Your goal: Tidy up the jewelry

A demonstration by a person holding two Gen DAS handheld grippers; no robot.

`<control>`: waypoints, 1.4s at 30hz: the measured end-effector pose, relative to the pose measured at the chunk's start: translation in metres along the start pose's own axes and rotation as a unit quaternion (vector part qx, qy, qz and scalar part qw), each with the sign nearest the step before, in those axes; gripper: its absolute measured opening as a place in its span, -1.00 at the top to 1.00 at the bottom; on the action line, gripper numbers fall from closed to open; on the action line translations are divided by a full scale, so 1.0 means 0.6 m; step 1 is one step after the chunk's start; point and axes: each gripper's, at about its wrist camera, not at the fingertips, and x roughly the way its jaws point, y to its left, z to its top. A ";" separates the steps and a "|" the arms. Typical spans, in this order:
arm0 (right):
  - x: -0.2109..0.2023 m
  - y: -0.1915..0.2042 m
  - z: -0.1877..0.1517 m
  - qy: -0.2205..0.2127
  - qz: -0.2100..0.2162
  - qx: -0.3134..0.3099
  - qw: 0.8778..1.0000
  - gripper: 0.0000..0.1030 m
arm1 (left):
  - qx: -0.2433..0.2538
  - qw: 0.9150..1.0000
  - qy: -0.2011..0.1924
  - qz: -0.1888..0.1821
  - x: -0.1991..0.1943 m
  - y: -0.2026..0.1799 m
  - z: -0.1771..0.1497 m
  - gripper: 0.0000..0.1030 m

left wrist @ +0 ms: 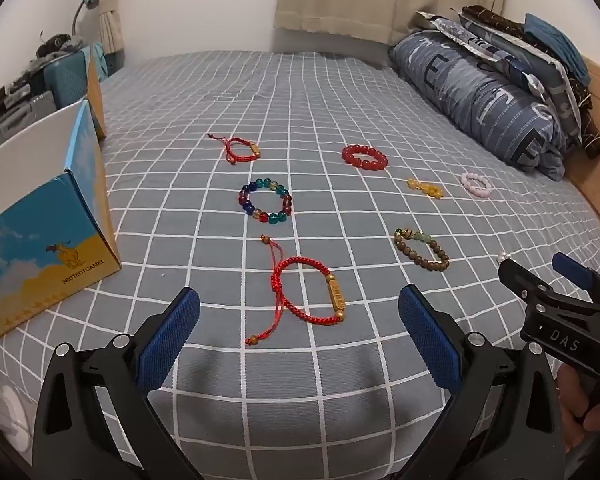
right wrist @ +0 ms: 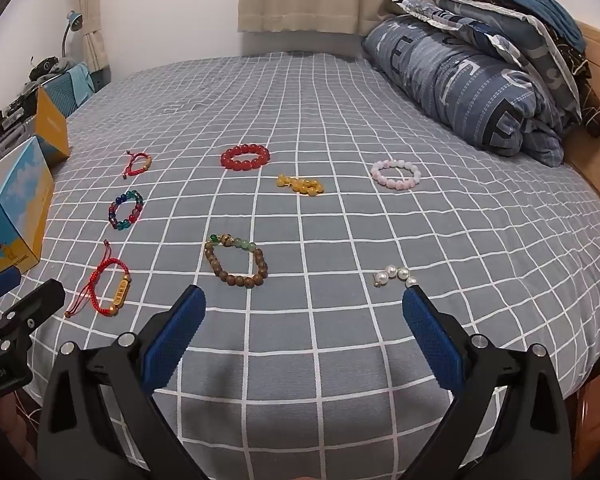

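Observation:
Several bracelets lie spread on the grey checked bedsheet point(left wrist: 340, 380). A red cord bracelet with a gold bar point(left wrist: 306, 298) lies just ahead of my open, empty left gripper point(left wrist: 299, 312). Beyond it are a multicolour bead bracelet point(left wrist: 265, 200), a small red cord bracelet point(left wrist: 240, 149), a red bead bracelet point(left wrist: 365, 157), a yellow one point(left wrist: 425, 189), a pink one point(left wrist: 476, 184) and a brown wooden bead bracelet point(left wrist: 422, 251). My right gripper point(right wrist: 304, 310) is open and empty; a pearl piece point(right wrist: 396, 275) lies by its right fingertip point(right wrist: 414, 300), the wooden bracelet point(right wrist: 236, 260) ahead left.
An open blue and yellow cardboard box point(left wrist: 48, 220) stands at the bed's left edge, also in the right wrist view point(right wrist: 16, 208). A rolled blue quilt and stacked pillows point(left wrist: 496, 96) lie at the right by the wooden headboard point(right wrist: 596, 100). Clutter and a lamp point(left wrist: 88, 0) stand left.

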 end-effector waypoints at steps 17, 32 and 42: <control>-0.002 0.000 0.003 -0.005 -0.003 -0.003 1.000 -0.84 | 0.003 1.000 0.001 -0.002 0.000 -0.005 -0.001 -0.89; -0.003 -0.002 0.003 -0.006 -0.004 -0.002 1.000 -0.84 | 0.005 1.000 0.004 -0.004 0.003 -0.009 -0.004 -0.89; -0.003 -0.002 0.003 -0.007 -0.005 -0.002 1.000 -0.84 | 0.005 1.000 0.003 -0.004 0.002 -0.009 -0.004 -0.89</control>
